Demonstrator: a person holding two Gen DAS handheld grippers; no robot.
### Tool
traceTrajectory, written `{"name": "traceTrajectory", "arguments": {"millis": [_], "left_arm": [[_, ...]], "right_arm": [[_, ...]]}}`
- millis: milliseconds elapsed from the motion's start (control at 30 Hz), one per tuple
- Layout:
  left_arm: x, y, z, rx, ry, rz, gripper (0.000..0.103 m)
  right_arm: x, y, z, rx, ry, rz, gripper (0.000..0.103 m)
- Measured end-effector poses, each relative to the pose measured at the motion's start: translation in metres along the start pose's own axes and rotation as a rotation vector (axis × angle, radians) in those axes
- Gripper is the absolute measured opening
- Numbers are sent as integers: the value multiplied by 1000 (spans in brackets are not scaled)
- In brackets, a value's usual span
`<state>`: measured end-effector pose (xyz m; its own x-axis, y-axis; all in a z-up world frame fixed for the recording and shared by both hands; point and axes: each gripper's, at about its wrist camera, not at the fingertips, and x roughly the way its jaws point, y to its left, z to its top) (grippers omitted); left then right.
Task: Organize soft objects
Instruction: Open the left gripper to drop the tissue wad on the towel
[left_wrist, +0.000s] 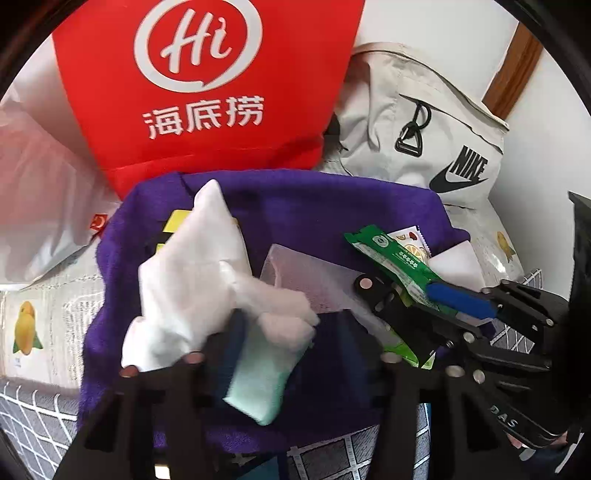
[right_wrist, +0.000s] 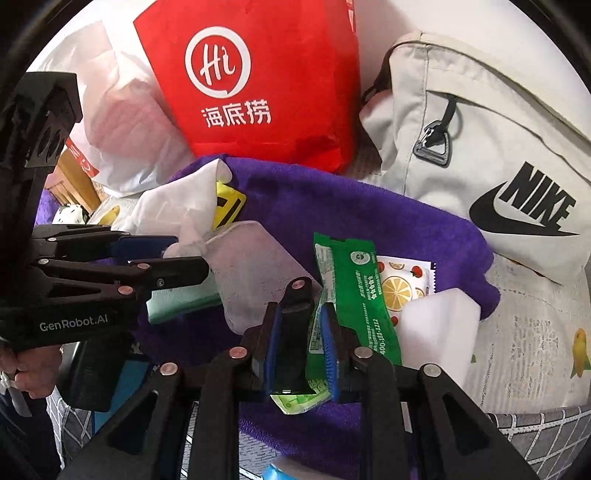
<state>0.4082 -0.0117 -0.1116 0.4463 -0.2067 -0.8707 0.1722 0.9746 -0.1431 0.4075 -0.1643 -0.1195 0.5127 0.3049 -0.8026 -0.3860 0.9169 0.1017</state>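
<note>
your left gripper (left_wrist: 291, 350) is clamped on a mint-green packet (left_wrist: 262, 384) draped with white tissue (left_wrist: 192, 280), held over the purple towel (left_wrist: 332, 206). your right gripper (right_wrist: 303, 332) pinches the green sachet (right_wrist: 354, 295), which lies on that towel beside a fruit-print packet (right_wrist: 400, 284) and a white foam block (right_wrist: 439, 325). behind stand a red bag (right_wrist: 258, 74) and a grey nike bag (right_wrist: 480, 147); you cannot see inside either. only the right view shows a wooden corner (right_wrist: 74, 177).
</note>
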Motion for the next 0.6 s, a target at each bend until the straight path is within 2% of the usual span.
{"name": "traceTrajectory", "arguments": {"millis": [67,200,300,433,500,600], "left_arm": [[-6,1,0,-1,-8,7,59],[-22,0,-3,-4,-29,35,70],[-35,1,-9,-14,-38,72,72],[-56,2,-22,-27,-38,81,75],[-68,3,-32,-35,-45,91,77],[-86,1,-52,-56,-56,104,79]], "right_arm": [[-7,0,-1,-3,-13,-11,42],[-25,3,-2,0,-47,-40,53],[-41,4,-6,13,-75,-64,62],[-62,11,-14,14,-90,-89,68],[-74,17,-20,10,-98,-109,76],[-93,27,-32,3,-118,-128,79]]}}
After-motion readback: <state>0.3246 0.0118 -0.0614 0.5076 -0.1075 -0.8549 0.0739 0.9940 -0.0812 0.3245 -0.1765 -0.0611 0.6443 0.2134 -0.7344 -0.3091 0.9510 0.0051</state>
